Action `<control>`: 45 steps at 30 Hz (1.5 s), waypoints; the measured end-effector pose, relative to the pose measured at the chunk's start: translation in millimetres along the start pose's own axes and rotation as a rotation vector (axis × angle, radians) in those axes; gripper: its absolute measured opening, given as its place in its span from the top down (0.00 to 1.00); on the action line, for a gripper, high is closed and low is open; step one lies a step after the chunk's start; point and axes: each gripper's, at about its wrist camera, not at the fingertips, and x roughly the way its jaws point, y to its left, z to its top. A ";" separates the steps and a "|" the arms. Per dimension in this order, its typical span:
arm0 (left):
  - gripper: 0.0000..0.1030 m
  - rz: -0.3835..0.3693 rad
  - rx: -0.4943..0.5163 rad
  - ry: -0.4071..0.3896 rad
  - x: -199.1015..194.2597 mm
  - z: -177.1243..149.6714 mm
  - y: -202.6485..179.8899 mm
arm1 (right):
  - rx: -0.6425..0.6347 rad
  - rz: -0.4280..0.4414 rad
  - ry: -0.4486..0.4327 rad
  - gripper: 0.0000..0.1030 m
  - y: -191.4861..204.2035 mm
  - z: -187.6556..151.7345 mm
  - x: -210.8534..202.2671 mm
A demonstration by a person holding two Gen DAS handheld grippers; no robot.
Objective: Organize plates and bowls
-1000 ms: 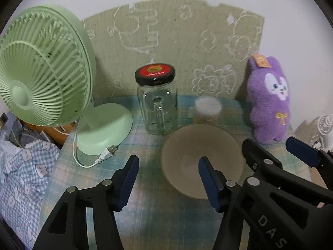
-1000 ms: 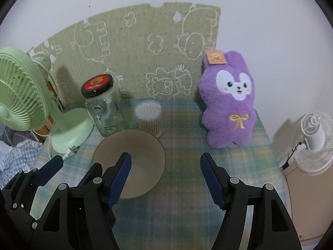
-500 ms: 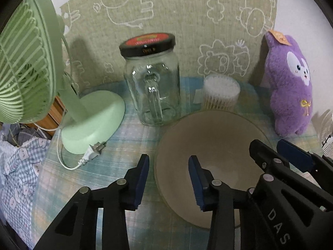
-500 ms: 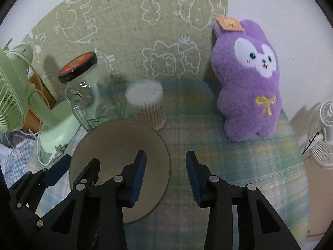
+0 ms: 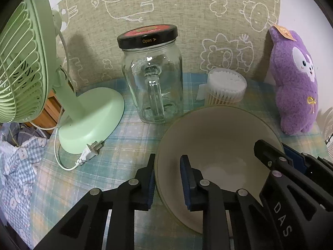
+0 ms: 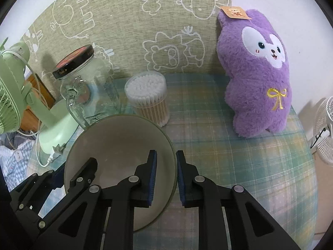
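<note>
Straddling opposite rims of the bowl [image 5: 218, 145], we have the left gripper [image 5: 167, 179] and right gripper [image 6: 165, 175] each narrowed around its wall; contact we cannot tell. It sits mouth-up on the plaid table [image 6: 239, 166], round, before the jar [image 5: 153, 79]. Only the right view shows the white fan [image 6: 324, 131] clearly.

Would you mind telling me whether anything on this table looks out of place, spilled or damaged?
Nothing is spilled or broken. The one loose end is the fan's plug, lying unplugged on the tablecloth beside the fan base. The bowl, jar and cotton swabs stand upright.
</note>
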 end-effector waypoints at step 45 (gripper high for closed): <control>0.85 -0.098 0.056 -0.046 -188.4 -65.5 41.6 | 0.078 -0.075 -0.076 0.79 30.7 -85.2 -201.1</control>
